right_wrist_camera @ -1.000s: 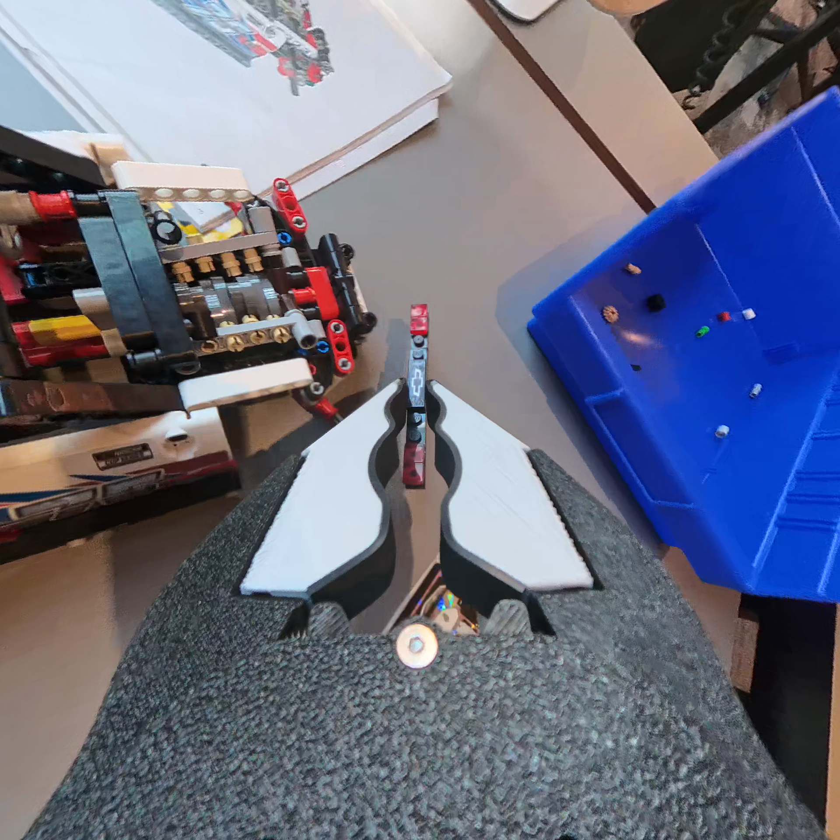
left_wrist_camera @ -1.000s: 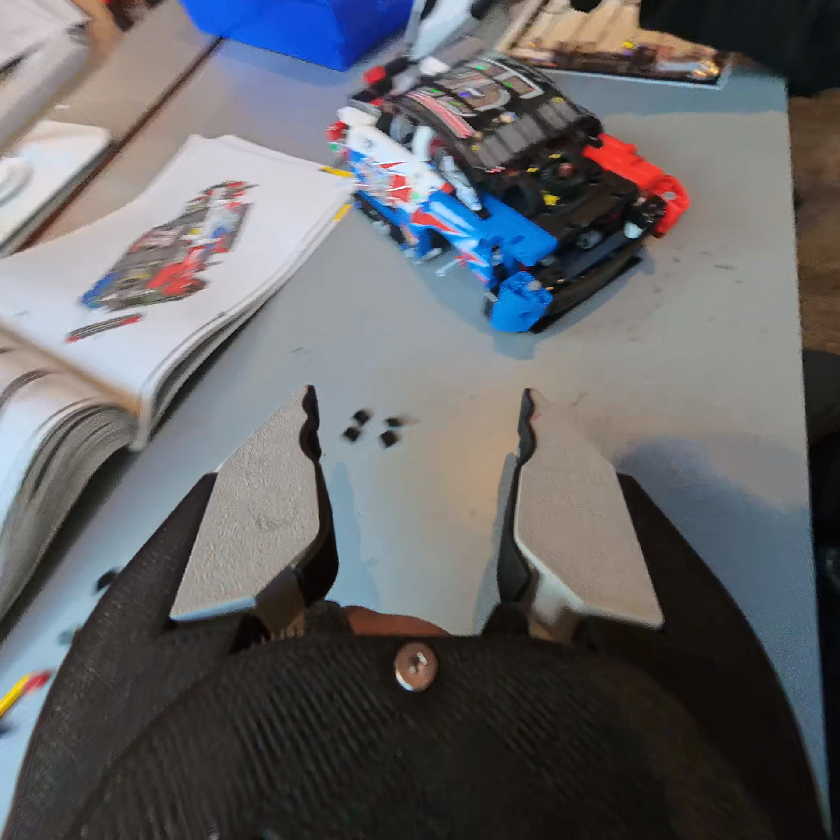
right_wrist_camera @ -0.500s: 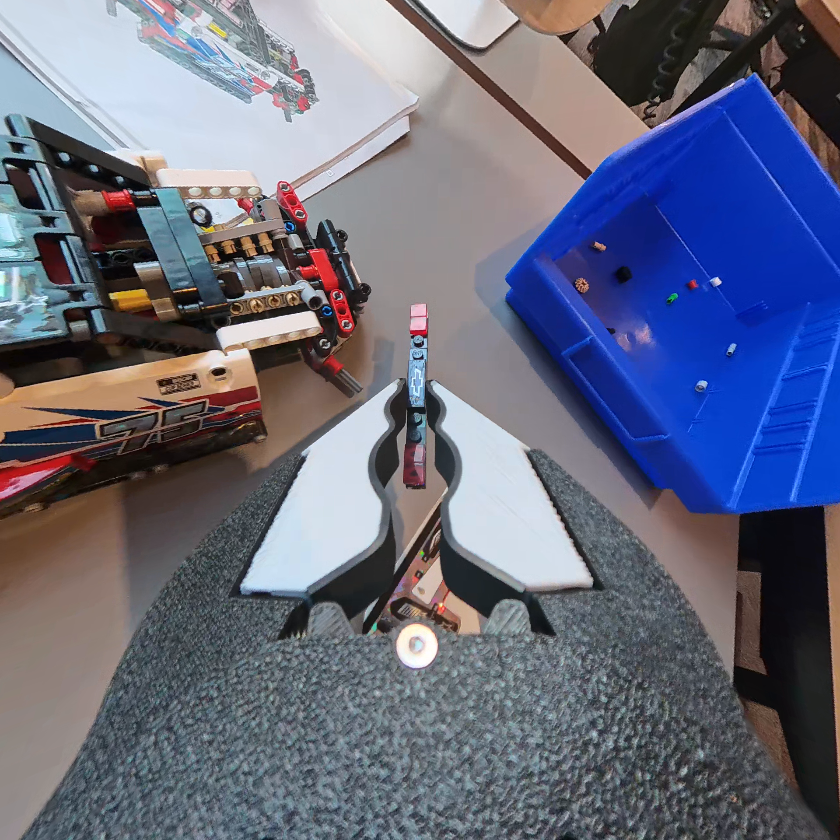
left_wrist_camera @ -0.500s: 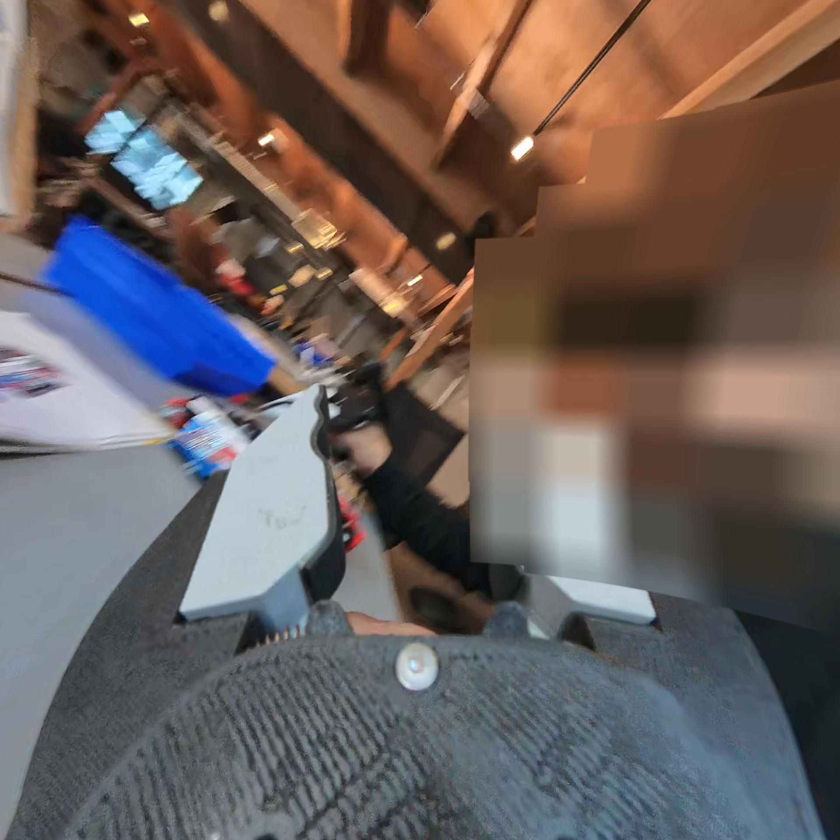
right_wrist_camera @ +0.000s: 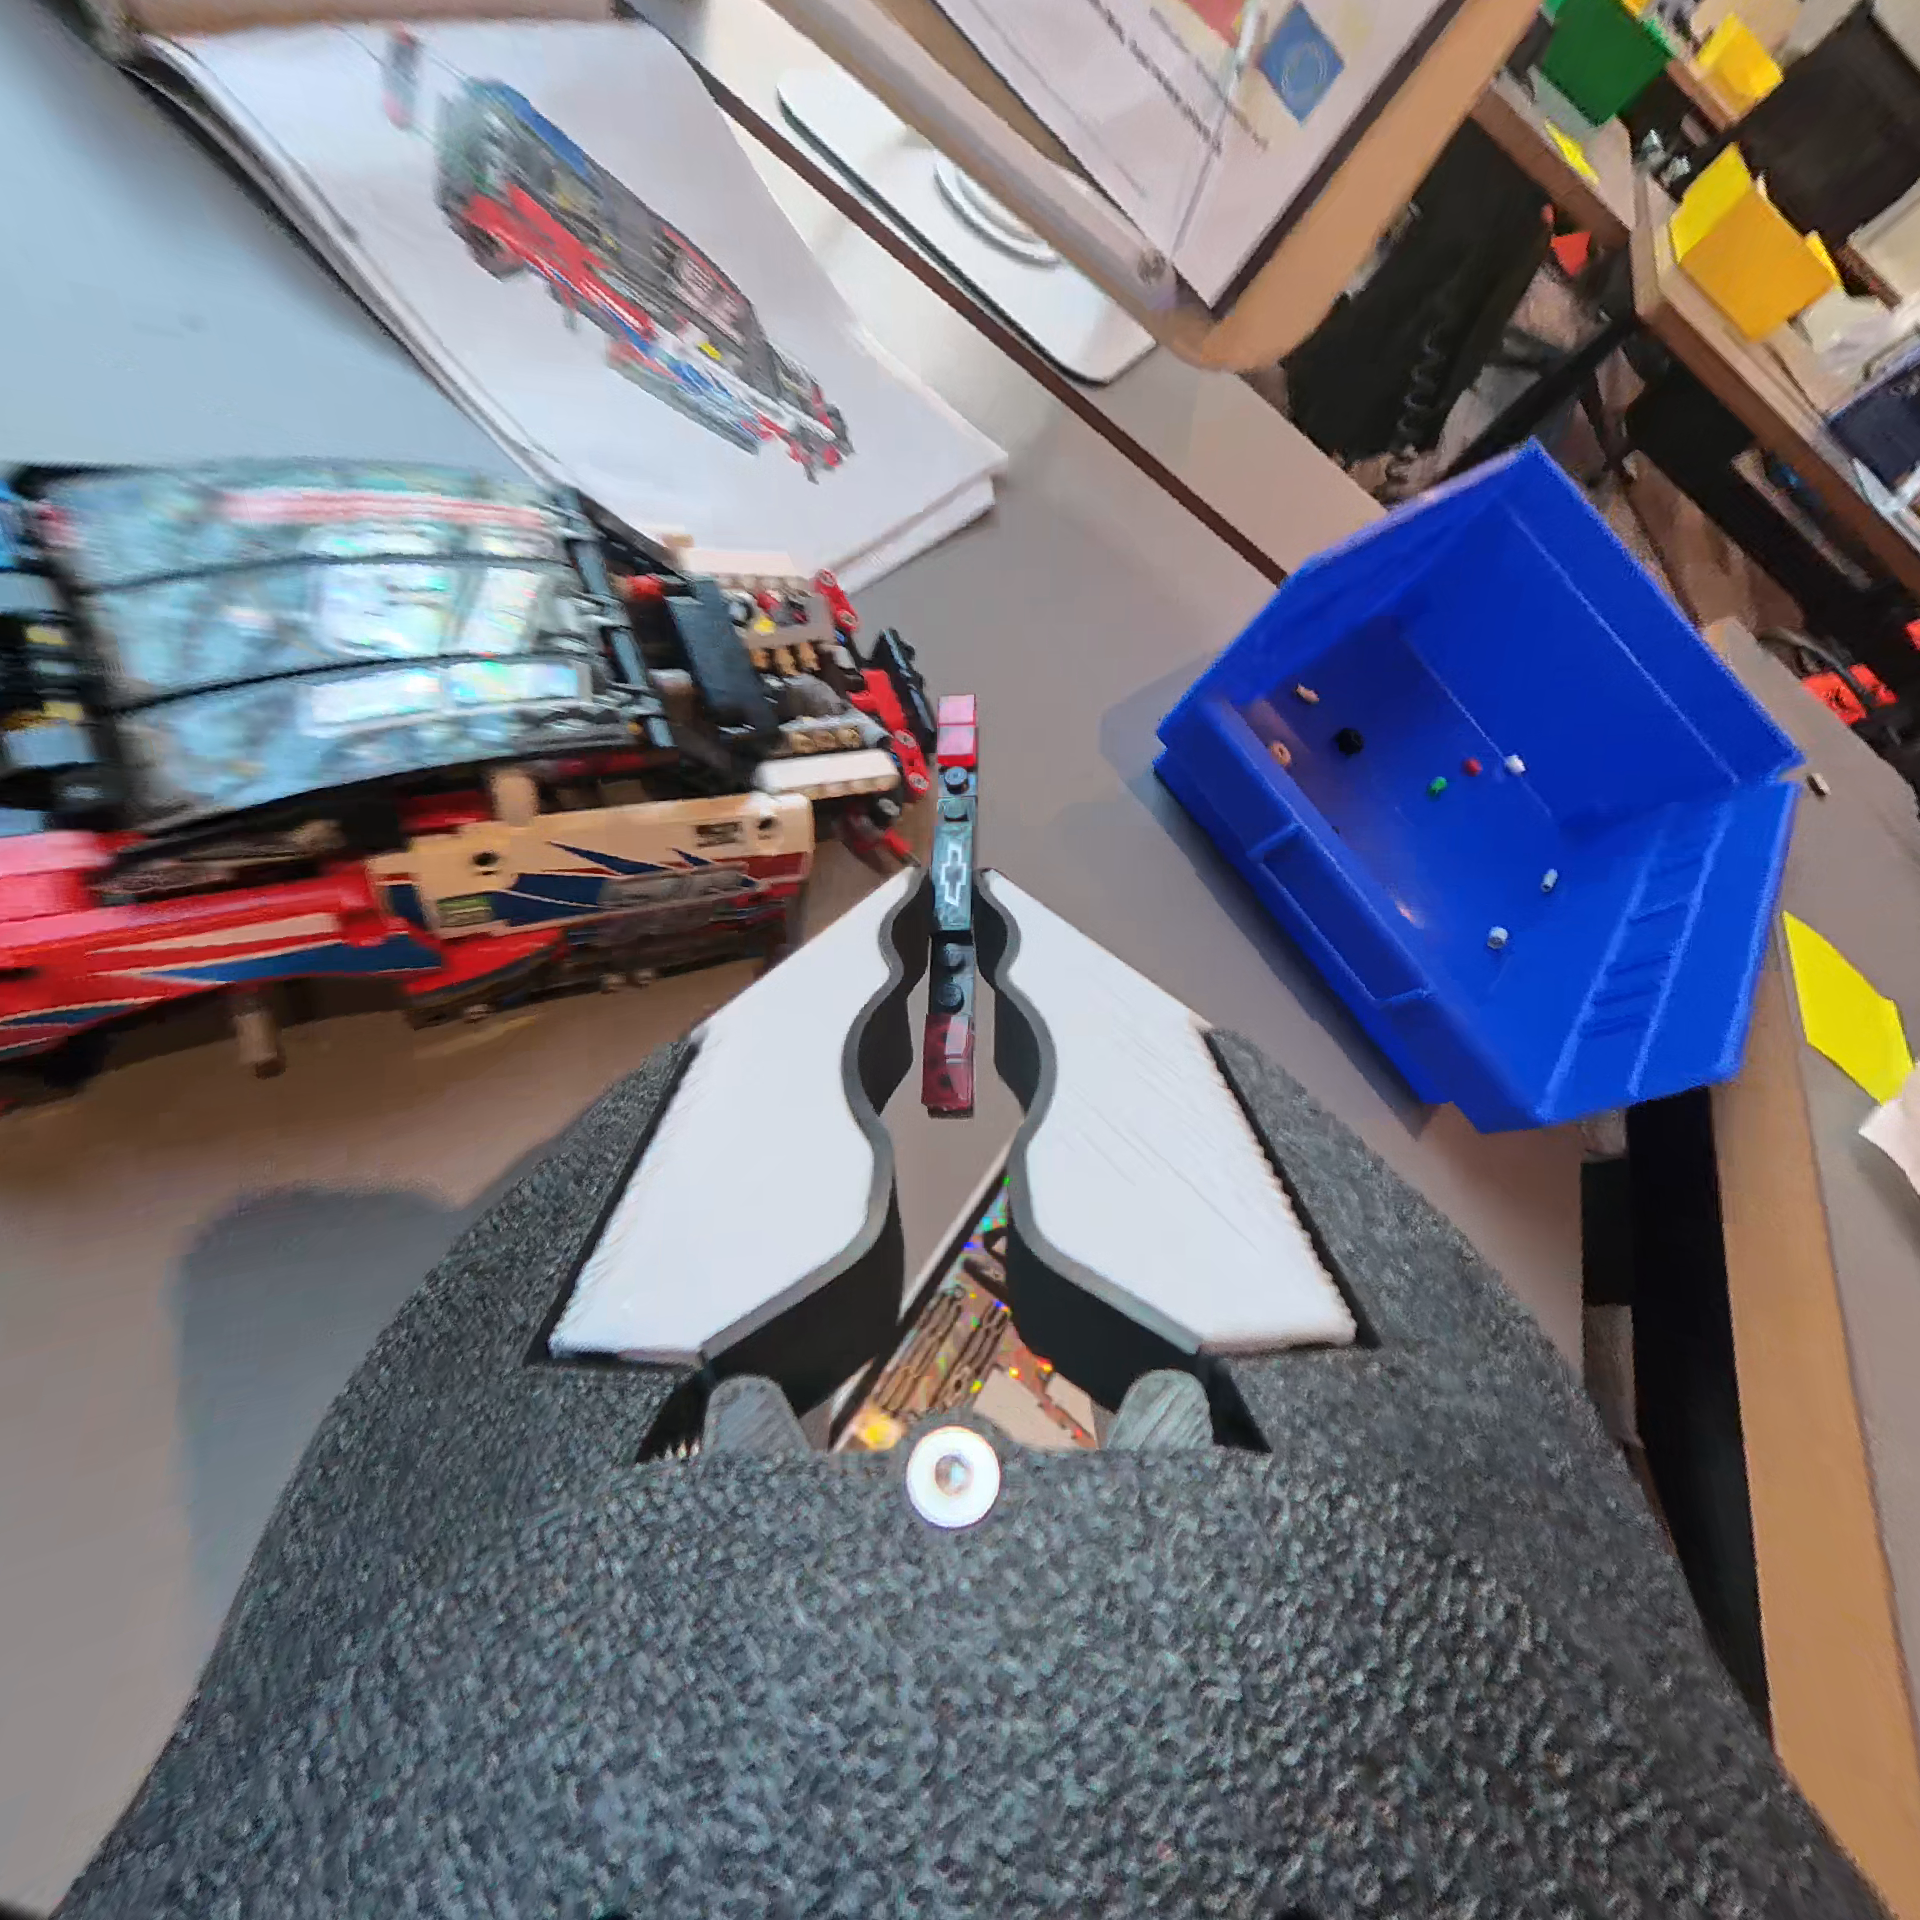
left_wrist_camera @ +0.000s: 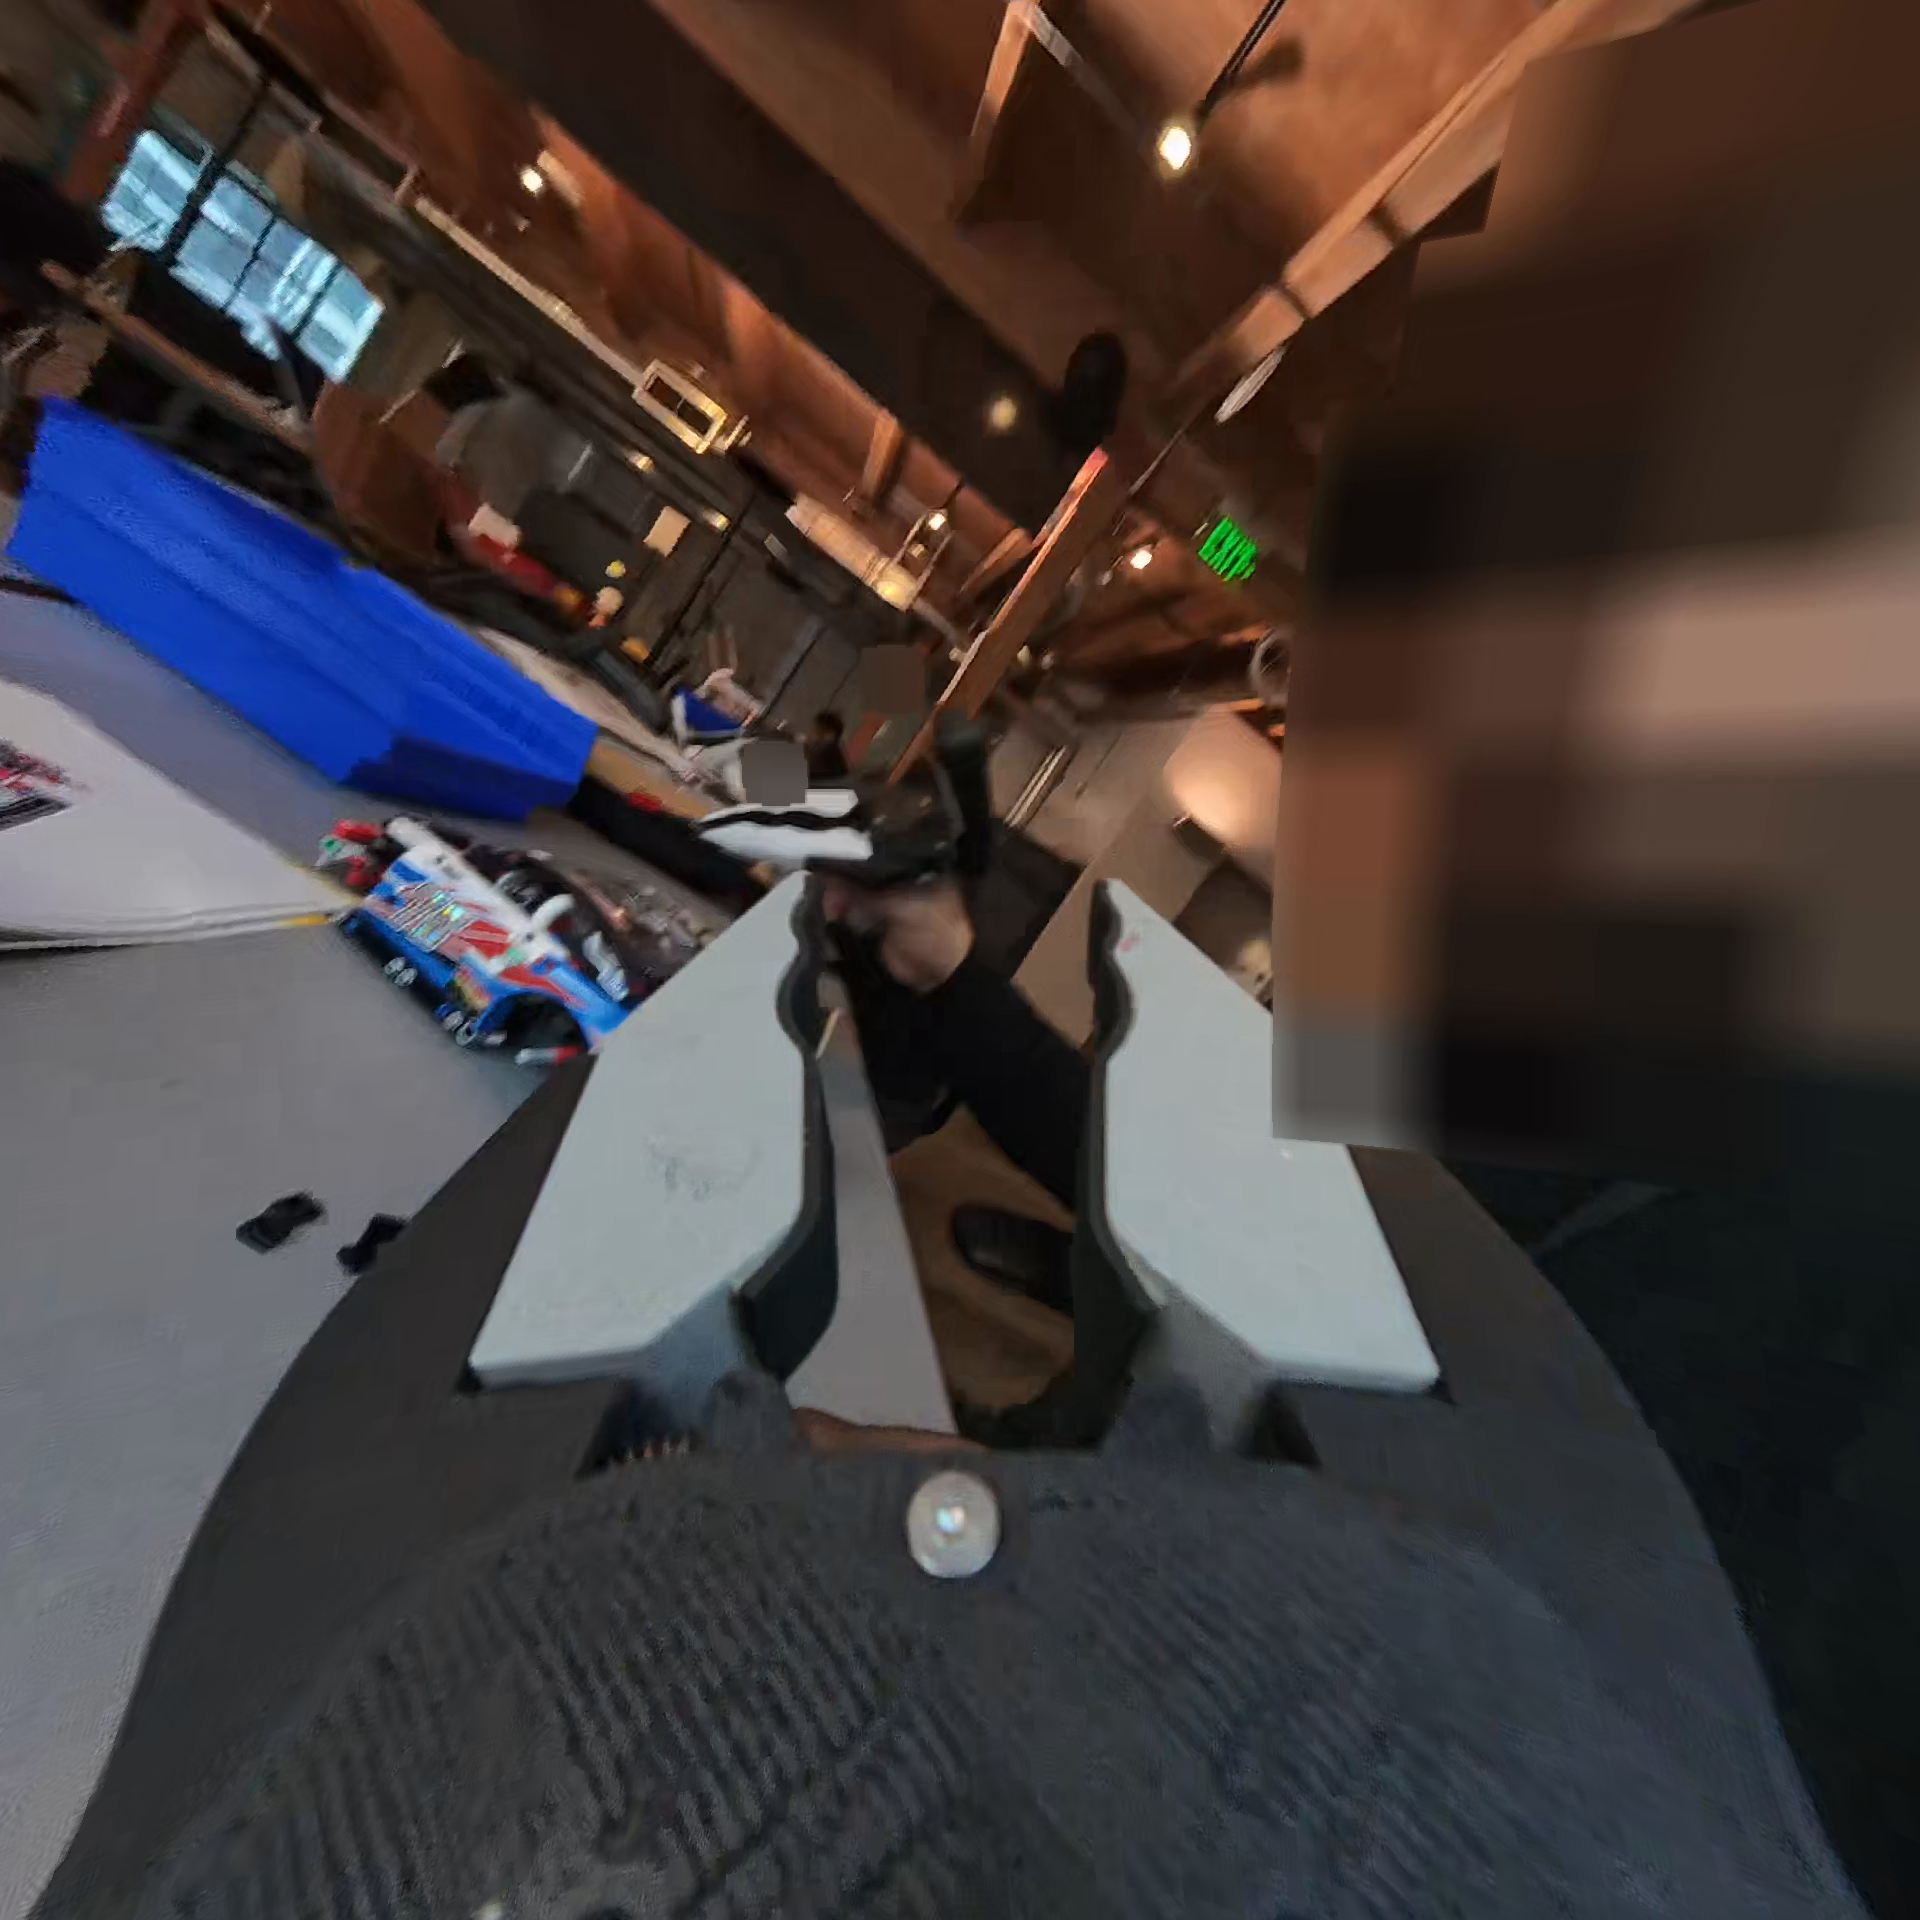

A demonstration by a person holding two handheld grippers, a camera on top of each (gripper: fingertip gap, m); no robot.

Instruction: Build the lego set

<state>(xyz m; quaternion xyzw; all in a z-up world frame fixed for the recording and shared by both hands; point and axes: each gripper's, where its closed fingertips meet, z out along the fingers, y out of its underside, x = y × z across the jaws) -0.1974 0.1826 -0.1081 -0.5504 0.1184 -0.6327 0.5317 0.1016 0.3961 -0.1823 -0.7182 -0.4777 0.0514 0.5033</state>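
Two pairs of tongs are at work, and we have them doing very different things. Our left tongs (left_wrist_camera: 951, 914), which a second ago looked down at the small black pieces (left_wrist_camera: 278, 1218) on the grey tabletop (left_wrist_camera: 156, 1091), have swung up and now point out across the room, jaws apart and empty. We read that as the left hand stepping away from picking, leaving the next placement to the other side. Our right tongs (right_wrist_camera: 954, 883) stay clamped on the thin black and red strip (right_wrist_camera: 954, 821), which stands on end between the tips and reaches beyond them. Since a second ago this view has pulled back and up, so the lego car (right_wrist_camera: 416, 748) now sits lower on the left, its open engine end just left of the strip's far tip but apart from it. Farther right lies the blue bin (right_wrist_camera: 1662, 997) with a few loose bits inside, and the instruction booklet (right_wrist_camera: 582, 312) lies open beyond the car.
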